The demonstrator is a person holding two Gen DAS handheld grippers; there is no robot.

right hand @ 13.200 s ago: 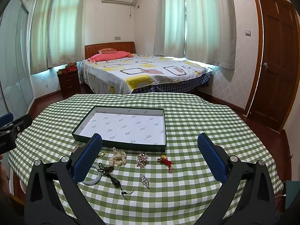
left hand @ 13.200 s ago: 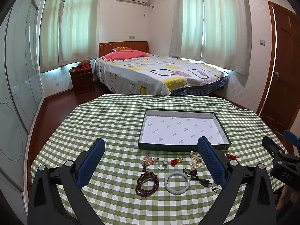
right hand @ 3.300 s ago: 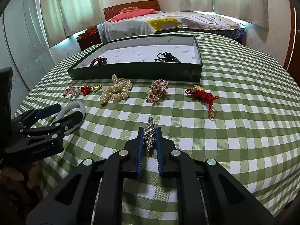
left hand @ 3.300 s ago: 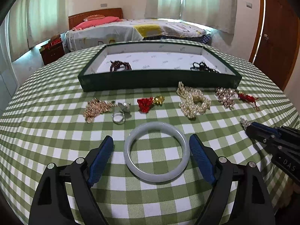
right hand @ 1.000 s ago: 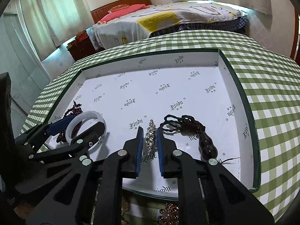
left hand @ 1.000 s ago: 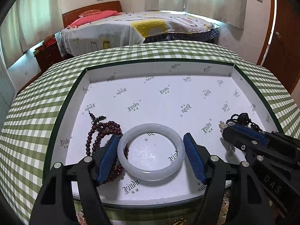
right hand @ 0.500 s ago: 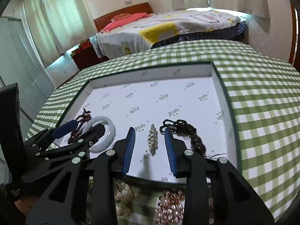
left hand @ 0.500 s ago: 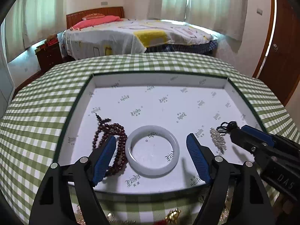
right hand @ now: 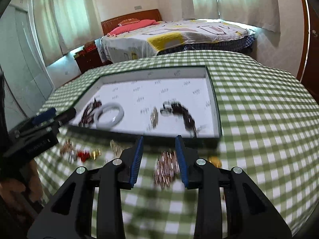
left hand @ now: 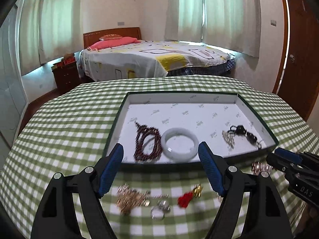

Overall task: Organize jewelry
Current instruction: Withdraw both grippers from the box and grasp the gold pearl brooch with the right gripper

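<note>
A green-checked table (left hand: 65, 119) carries a tray (left hand: 119, 123) near its far edge; beyond stands a bed (left hand: 151, 59). Left gripper (left hand: 160, 169) and right gripper (right hand: 158, 157) are both spread, empty.

Your left gripper (left hand: 160, 168) was matte black plastic with ribbed blue pads (left hand: 111, 168) and silver screws (left hand: 89, 169). Your right gripper (right hand: 159, 158) matched it; the left wrist view caught white "DAS" lettering (left hand: 306, 188) on its side.
</note>
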